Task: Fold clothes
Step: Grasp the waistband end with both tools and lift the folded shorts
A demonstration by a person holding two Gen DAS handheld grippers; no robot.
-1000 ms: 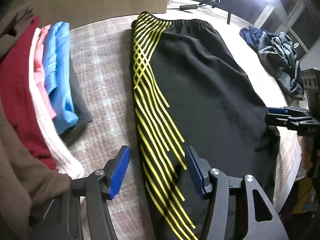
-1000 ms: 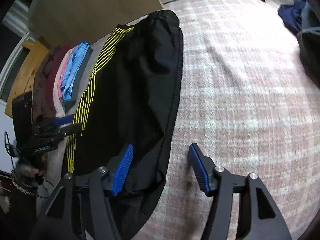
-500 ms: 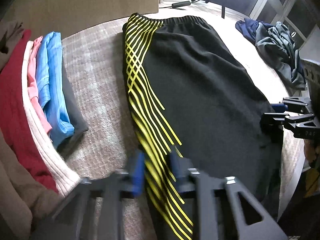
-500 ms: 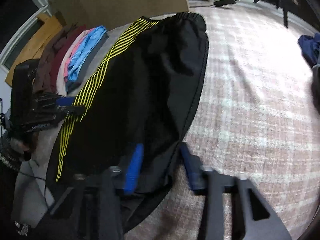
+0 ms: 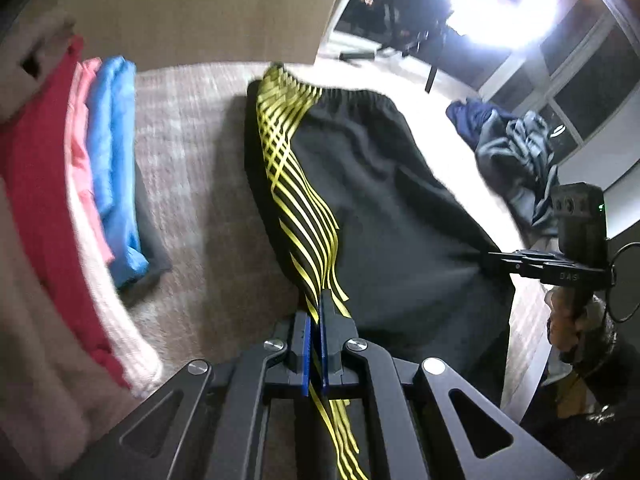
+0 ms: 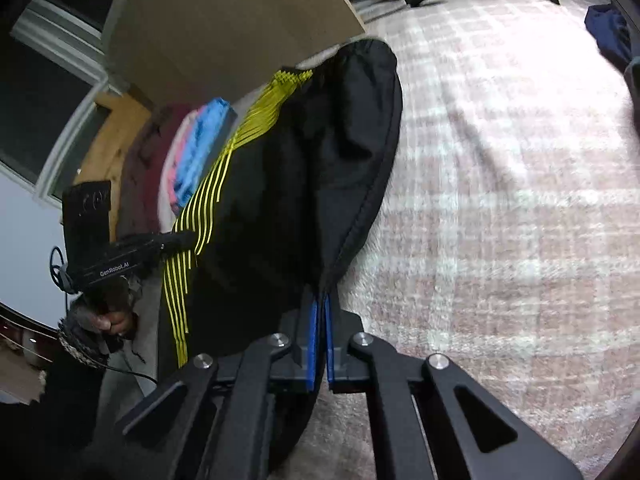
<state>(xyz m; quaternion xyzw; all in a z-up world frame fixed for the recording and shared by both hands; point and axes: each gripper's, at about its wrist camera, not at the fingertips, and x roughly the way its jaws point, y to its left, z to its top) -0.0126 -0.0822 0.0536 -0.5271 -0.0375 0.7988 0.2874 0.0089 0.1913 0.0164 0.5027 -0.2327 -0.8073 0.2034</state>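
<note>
Black trousers (image 5: 400, 216) with yellow stripes lie lengthwise on the checked cloth surface, waistband at the far end. My left gripper (image 5: 316, 312) is shut on the striped near edge of the trousers and lifts it. My right gripper (image 6: 321, 308) is shut on the plain black seam edge of the trousers (image 6: 288, 184) and lifts that side. Each gripper shows in the other's view, the right gripper (image 5: 520, 264) at the right and the left gripper (image 6: 160, 244) at the left.
A stack of folded clothes (image 5: 80, 168) in red, pink, blue and dark colours lies left of the trousers. A heap of unfolded blue and grey clothes (image 5: 508, 144) lies at the far right. The checked cloth surface (image 6: 500, 200) stretches right. A brown board (image 5: 200, 12) stands behind.
Both grippers closed from open onto the near end of the trousers and raised it off the surface. The cloth now hangs taut between them.
</note>
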